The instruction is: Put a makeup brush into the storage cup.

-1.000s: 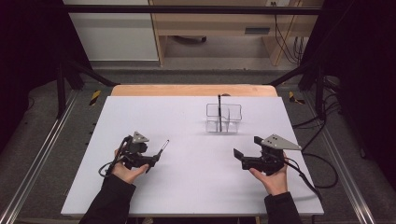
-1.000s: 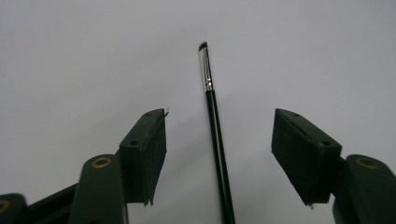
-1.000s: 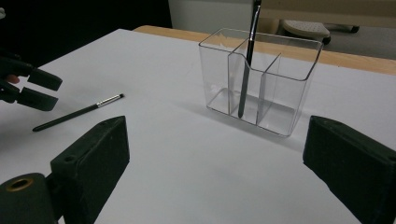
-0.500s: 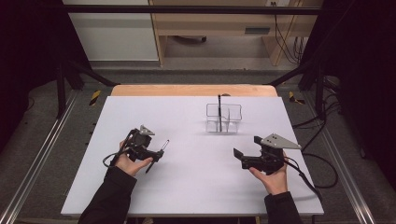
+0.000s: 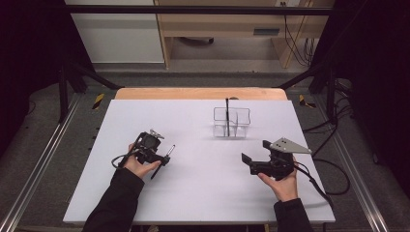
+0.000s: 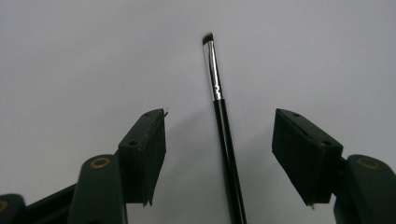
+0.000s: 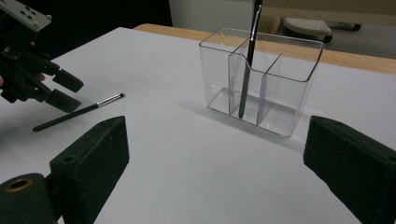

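A thin black makeup brush (image 5: 163,161) with a silver ferrule lies flat on the white table (image 5: 203,193), left of centre. My left gripper (image 5: 161,156) hangs over it, open. In the left gripper view the brush (image 6: 223,126) runs between the two spread jaws of the left gripper (image 6: 219,117), untouched, bristles pointing away. A clear divided organizer (image 5: 232,123) stands at the middle back, with a second black brush (image 5: 226,108) upright in it. My right gripper (image 5: 247,162) rests open on the right side, pointing toward the organizer (image 7: 280,84) and holding nothing.
The right gripper view has the lying brush (image 7: 77,113) and the left gripper (image 7: 56,86) at its left, and the standing brush (image 7: 247,70) in a middle compartment. A wooden strip (image 5: 193,93) borders the table's far edge. Cables (image 5: 333,179) trail right.
My left gripper has shifted a little forward and right and now straddles the lying brush. The brush and the right gripper have stayed put.
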### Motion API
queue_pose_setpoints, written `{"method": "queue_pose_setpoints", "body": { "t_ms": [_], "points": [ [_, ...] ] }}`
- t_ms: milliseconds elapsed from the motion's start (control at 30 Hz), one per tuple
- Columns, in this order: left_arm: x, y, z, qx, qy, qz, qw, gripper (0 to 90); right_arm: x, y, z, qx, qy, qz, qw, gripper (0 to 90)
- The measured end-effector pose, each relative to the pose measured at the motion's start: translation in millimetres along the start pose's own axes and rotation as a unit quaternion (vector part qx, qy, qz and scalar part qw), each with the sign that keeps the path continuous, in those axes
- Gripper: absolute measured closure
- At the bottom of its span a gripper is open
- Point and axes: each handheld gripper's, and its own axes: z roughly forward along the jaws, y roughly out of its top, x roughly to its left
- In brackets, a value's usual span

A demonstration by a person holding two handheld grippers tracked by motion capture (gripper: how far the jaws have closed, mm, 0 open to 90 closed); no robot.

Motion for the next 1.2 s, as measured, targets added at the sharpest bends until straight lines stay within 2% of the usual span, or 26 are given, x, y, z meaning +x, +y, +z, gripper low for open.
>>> {"method": "queue_pose_setpoints", "body": {
  "t_ms": [200, 600, 1100, 1200],
  "points": [
    [-0.3, 0.4, 5.2, 0.013, -0.008, -0.002, 0.9999, 44.4, 0.0, 0.1, 0.2, 0.001, 0.000, -0.001, 1.0000, 7.3],
    [-3.7, -0.6, 9.3, 0.036, -0.010, 0.003, 0.9993, 64.2, 0.2, 0.0, 0.3, 0.001, 0.002, 0.000, 1.0000, 7.3],
    [-10.6, -2.5, 9.9, 0.047, 0.004, 0.006, 0.9989, 77.1, 0.4, 0.4, 0.0, -0.001, 0.001, -0.002, 1.0000, 7.2],
    [-11.1, -4.1, 9.7, 0.042, 0.004, 0.004, 0.9991, 78.9, 0.5, 0.3, 0.0, -0.001, 0.001, -0.001, 1.0000, 7.2]
  ]
}}
